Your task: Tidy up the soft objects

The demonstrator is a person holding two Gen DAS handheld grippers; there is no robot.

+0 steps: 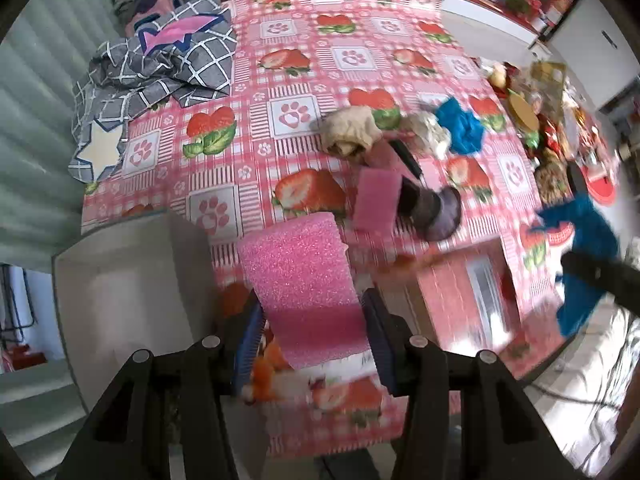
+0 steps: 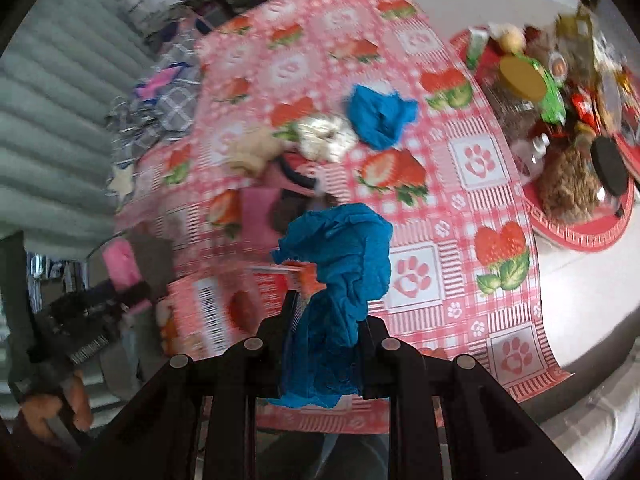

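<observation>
My left gripper is shut on a pink foam sponge, held above the table's near edge beside a white bin. My right gripper is shut on a crumpled blue cloth, held over the strawberry tablecloth; that cloth also shows in the left wrist view. On the table lie a second pink sponge, a dark purple cloth, a beige cloth, a white scrunchy cloth and another blue cloth.
A grey checked fabric with stars lies at the table's far left. A red tray with jars and snacks stands at the right. A red carton sits near the front edge. A corrugated wall is at the left.
</observation>
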